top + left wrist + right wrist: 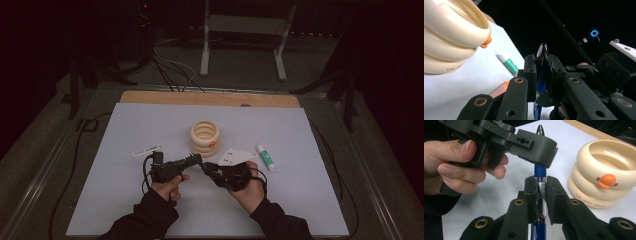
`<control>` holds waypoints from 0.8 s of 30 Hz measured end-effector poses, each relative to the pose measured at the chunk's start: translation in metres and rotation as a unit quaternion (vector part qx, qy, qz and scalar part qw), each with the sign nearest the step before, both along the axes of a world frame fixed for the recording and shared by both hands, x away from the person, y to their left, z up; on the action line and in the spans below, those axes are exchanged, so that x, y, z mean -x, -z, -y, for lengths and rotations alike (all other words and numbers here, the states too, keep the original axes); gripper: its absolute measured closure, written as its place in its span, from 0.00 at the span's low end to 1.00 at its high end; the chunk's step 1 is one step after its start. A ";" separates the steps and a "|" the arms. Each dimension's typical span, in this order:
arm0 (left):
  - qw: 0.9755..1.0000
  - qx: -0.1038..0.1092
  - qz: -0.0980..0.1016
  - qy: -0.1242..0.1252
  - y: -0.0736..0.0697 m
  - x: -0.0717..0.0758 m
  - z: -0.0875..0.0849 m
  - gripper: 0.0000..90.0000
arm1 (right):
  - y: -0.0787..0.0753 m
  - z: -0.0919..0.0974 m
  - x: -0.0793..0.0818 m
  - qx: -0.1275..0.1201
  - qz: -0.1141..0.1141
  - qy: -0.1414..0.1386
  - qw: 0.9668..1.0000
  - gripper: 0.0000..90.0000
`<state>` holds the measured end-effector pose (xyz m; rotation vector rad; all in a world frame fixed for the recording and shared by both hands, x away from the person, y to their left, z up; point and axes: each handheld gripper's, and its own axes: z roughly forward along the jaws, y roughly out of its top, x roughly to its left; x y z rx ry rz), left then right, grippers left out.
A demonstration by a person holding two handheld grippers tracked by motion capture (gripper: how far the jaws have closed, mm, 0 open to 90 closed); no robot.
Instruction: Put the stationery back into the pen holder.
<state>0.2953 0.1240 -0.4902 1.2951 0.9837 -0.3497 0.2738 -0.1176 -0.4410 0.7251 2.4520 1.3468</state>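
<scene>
My right hand-held gripper [541, 195] is squeezed tight on a blue plastic pen with a shiny silver tip [540, 173]. My left hand-held gripper [541, 68] pinches the same pen near its tip. Both hold it up, just above the white surface [125, 150]. I think that if I pull too hard, the pen could slip out or bend. Just behind sits a cream stack of rings [204, 137], and farther right a white and green glue stick [265, 157].

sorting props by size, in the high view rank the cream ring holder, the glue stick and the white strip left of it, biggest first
1. cream ring holder
2. white strip and glue stick: these look about alike in length, so no ranking between them.
</scene>
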 end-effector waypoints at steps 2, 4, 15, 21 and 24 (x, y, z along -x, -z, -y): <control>1.000 -0.012 0.010 0.001 -0.003 0.001 0.000 0.90 | 0.000 0.001 0.000 -0.004 -0.001 -0.005 1.000 0.80; 0.999 -0.031 0.028 0.001 -0.007 0.002 0.000 0.90 | 0.000 0.004 -0.001 -0.014 0.001 -0.003 1.000 0.70; 0.993 -0.091 0.074 0.006 -0.019 0.005 0.001 0.90 | 0.000 0.027 -0.004 -0.044 -0.016 0.013 0.999 0.53; 0.990 -0.111 0.081 0.013 -0.025 0.003 0.002 0.90 | 0.001 0.039 -0.007 -0.054 -0.022 0.026 0.998 0.44; 0.990 -0.114 0.083 0.016 -0.027 0.002 0.001 0.90 | 0.004 0.049 -0.008 -0.056 -0.025 0.035 0.998 0.37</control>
